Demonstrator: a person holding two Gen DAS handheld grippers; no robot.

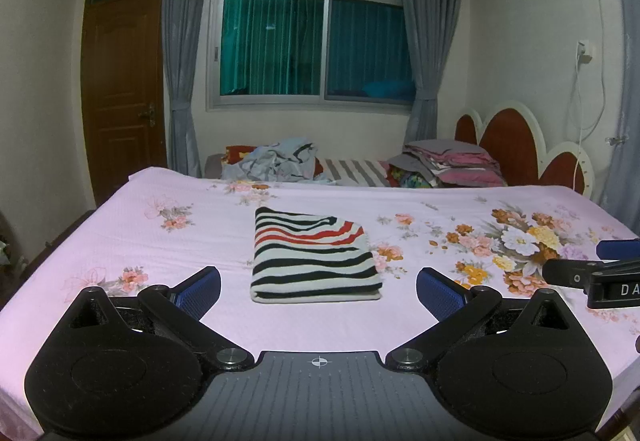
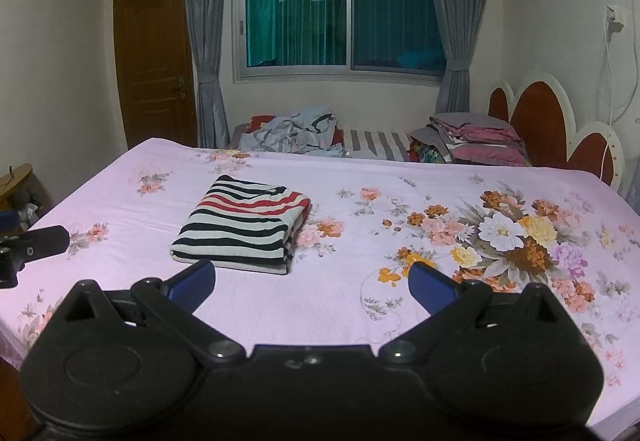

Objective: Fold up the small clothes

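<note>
A small striped garment (image 1: 312, 253) in black, white and red lies folded into a neat rectangle on the pink floral bed sheet (image 1: 160, 241). My left gripper (image 1: 318, 291) hovers just in front of its near edge, open and holding nothing. The same folded garment (image 2: 244, 223) sits ahead and left of my right gripper (image 2: 312, 285), which is also open with nothing between its blue pads (image 2: 192, 283). Part of the right gripper (image 1: 600, 273) shows at the right edge of the left wrist view, and part of the left gripper (image 2: 28, 245) at the left edge of the right wrist view.
At the far side of the bed lie a crumpled pile of light blue clothes (image 1: 276, 161) and a stack of folded pink and grey bedding (image 1: 452, 165). A red and white headboard (image 1: 516, 145) stands at the right. A wooden door (image 1: 120, 89) and a curtained window (image 1: 312, 25) are behind.
</note>
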